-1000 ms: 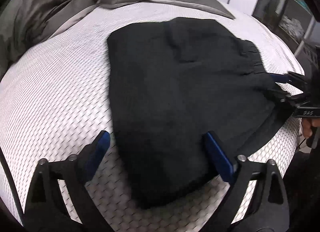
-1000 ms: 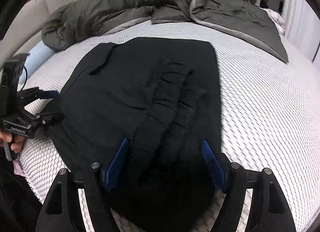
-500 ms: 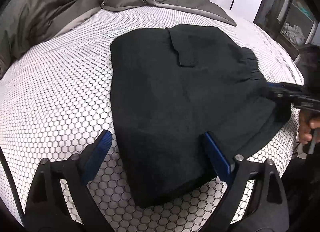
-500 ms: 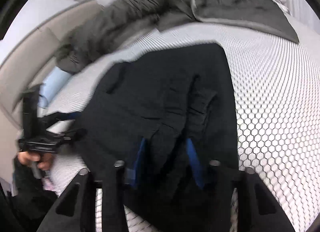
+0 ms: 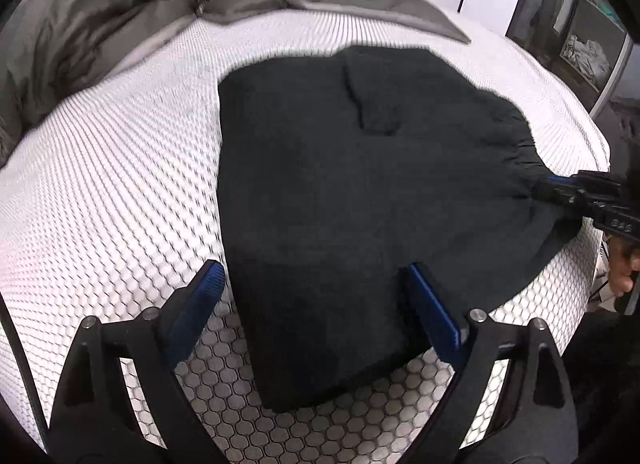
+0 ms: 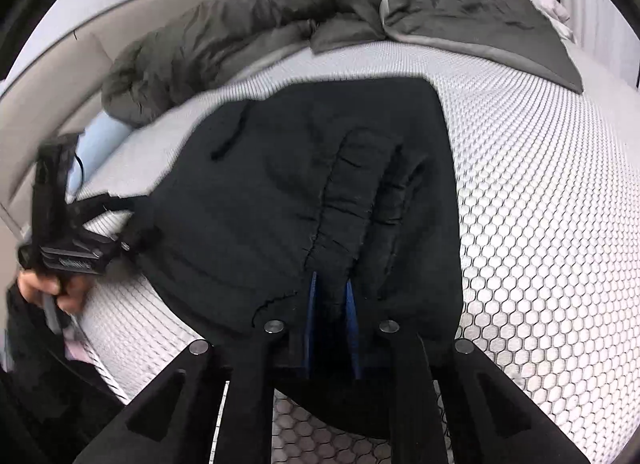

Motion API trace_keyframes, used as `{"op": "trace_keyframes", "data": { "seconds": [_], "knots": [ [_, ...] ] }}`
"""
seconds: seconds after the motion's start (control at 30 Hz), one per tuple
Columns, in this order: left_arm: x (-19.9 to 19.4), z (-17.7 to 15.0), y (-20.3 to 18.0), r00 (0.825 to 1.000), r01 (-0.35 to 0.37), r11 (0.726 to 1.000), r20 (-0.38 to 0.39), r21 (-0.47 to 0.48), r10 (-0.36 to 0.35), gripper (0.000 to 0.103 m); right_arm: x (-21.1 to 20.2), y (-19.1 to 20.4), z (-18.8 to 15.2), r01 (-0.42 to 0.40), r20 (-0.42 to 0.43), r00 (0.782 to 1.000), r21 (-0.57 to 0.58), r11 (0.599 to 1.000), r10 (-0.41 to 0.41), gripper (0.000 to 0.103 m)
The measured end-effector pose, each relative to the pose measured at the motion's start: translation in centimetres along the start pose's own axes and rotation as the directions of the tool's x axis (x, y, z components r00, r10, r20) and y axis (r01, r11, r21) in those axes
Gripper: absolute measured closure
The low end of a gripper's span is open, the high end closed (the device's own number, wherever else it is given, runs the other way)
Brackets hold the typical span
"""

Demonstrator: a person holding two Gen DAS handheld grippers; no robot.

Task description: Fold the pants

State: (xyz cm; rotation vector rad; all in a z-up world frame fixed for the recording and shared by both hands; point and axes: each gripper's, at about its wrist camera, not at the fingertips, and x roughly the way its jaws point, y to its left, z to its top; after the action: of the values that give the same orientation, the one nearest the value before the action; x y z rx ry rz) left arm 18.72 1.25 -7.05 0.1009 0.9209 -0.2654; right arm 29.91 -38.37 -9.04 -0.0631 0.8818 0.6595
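White honeycomb-patterned mattress with folded black pants lying across its middle.
Rumpled grey duvet piled at the far side, pale padded headboard behind. Left gripper gapes wide over the pants' near edge; right gripper is closing, its jaws pinching the gathered waistband.

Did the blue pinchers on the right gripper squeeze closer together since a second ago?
Yes. The right gripper is closing, its blue pads pinching the gathered waistband of the black pants on the white honeycomb bed cover; earlier they stood wide apart.
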Motion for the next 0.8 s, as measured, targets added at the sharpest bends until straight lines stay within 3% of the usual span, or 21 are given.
{"op": "trace_keyframes", "data": {
  "seconds": [0.03, 0.1, 0.17, 0.2, 0.23, 0.27, 0.3, 0.33, 0.4, 0.47, 0.53, 0.63, 0.7, 0.73, 0.77, 0.8],
  "knots": [
    [-0.6, 0.2, -0.3, 0.999, -0.015, 1.000, 0.034, 0.009, 0.015, 0.013, -1.4, 0.8, 0.4, 0.032, 0.066, 0.997, -0.031, 0.999, -0.030, 0.071],
    [-1.7, 0.5, -1.3, 0.995, -0.010, 0.999, 0.100, 0.031, 0.007, 0.013, -3.2, 1.9, 0.9, 0.049, 0.159, 0.987, -0.053, 0.997, -0.040, 0.068],
    [-1.9, 0.7, -2.6, 0.990, 0.023, 0.998, 0.141, 0.066, -0.032, 0.014, -3.1, 3.1, 1.6, 0.004, 0.179, 0.984, -0.053, 0.999, 0.006, 0.068],
    [-1.5, 0.9, -3.8, 0.988, 0.045, 0.993, 0.141, 0.111, -0.061, 0.020, -2.5, 4.0, 2.0, -0.020, 0.178, 0.984, -0.060, 0.998, 0.031, 0.068],
    [-0.9, 1.0, -4.7, 0.990, 0.047, 0.989, 0.128, 0.143, -0.066, 0.027, -1.1, 5.2, 2.5, -0.041, 0.156, 0.986, -0.081, 0.996, 0.053, 0.068],
    [0.1, 1.2, -5.5, 0.994, 0.043, 0.983, 0.095, 0.180, -0.061, 0.051, -0.1, 5.8, 2.5, -0.050, 0.134, 0.989, -0.092, 0.994, 0.062, 0.068],
    [1.4, 1.4, -6.0, 0.997, 0.031, 0.980, 0.057, 0.198, -0.043, 0.066, 1.4, 6.6, 2.8, -0.058, 0.105, 0.992, -0.099, 0.993, 0.069, 0.068],
    [2.0, 1.5, -6.0, 0.998, 0.045, 0.981, 0.038, 0.188, -0.053, 0.068, 2.6, 6.8, 2.9, -0.066, 0.071, 0.995, -0.107, 0.992, 0.074, 0.068],
    [2.2, 2.1, -5.1, 0.996, 0.075, 0.987, 0.029, 0.143, -0.080, 0.089, 6.2, 7.6, 2.7, -0.015, -0.044, 0.999, -0.149, 0.989, 0.008, 0.072],
    [2.2, 2.2, -3.2, 0.994, 0.104, 0.991, 0.020, 0.079, -0.106, 0.102, 6.5, 7.5, 2.4, 0.047, -0.042, 0.998, -0.200, 0.979, -0.056, 0.074],
    [1.7, 1.9, -1.5, 0.988, 0.149, 0.988, 0.029, 0.035, -0.150, 0.102, 5.0, 6.6, 2.1, 0.158, -0.016, 0.986, -0.217, 0.963, -0.165, 0.080],
    [0.8, 1.4, -0.9, 0.988, 0.148, 0.988, 0.037, 0.037, -0.150, 0.102, 2.2, 4.8, 1.4, 0.148, 0.002, 0.989, -0.181, 0.972, -0.150, 0.079],
    [-0.4, 0.8, -1.0, 0.990, 0.130, 0.990, 0.051, 0.053, -0.132, 0.098, 0.0, 4.0, 0.9, 0.127, 0.038, 0.992, -0.160, 0.979, -0.122, 0.071],
    [-0.8, 0.7, -0.8, 0.991, 0.124, 0.991, 0.051, 0.046, -0.127, 0.095, -1.1, 3.3, 0.7, 0.105, 0.043, 0.994, -0.130, 0.986, -0.101, 0.061],
    [-1.2, 0.5, -0.2, 0.991, 0.121, 0.992, 0.059, 0.019, -0.122, 0.083, -1.6, 2.7, 0.5, 0.098, 0.048, 0.995, -0.106, 0.990, -0.093, 0.056],
    [-1.5, 0.4, 0.5, 0.991, 0.120, 0.993, 0.064, -0.005, -0.120, 0.065, -2.3, 1.5, 0.1, 0.078, 0.058, 0.996, -0.071, 0.994, -0.074, 0.056]
  ]
}}
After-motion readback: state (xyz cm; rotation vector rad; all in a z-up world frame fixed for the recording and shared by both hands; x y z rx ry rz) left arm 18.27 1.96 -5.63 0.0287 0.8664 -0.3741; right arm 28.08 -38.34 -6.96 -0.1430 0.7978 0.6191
